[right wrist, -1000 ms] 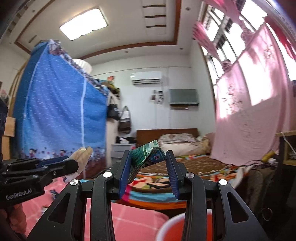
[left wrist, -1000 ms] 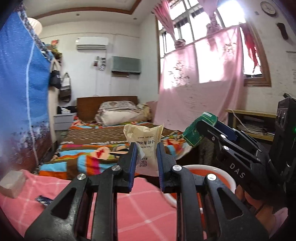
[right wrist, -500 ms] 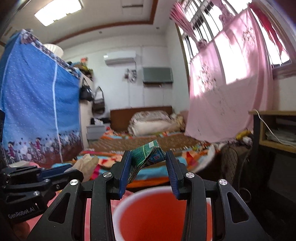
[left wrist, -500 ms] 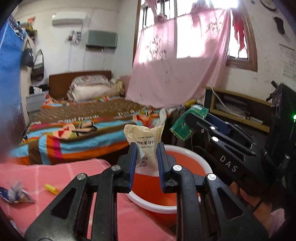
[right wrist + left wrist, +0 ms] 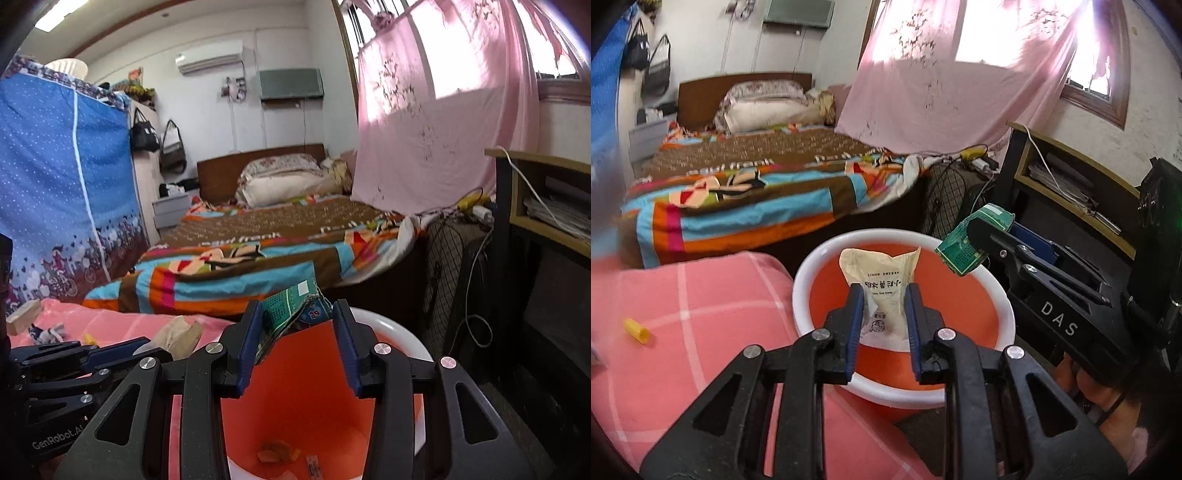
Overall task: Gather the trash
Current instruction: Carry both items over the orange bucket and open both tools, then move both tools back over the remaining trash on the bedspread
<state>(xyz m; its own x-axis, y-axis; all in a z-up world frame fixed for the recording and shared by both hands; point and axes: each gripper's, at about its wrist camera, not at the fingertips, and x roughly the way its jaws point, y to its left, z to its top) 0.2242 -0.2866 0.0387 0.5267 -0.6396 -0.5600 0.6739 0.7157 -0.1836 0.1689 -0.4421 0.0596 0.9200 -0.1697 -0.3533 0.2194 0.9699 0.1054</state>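
While the left gripper holds a cream paper packet clamped between its blue pads, it hangs over the open mouth of the orange bin, whose white rim sits just beside the pink checked cloth. The right gripper also reaches over the bin from the other side; a green wrapper lies against its left pad, and its jaws have just been opening a little, so a gap shows on the wrapper's right side and I cannot tell whether it is truly pinched. A few scraps lie at the bottom of the bin. On the cloth, a small yellow piece lies well apart from the bin. Beyond stands a bed with a striped blanket, and a pink curtain covers the window.
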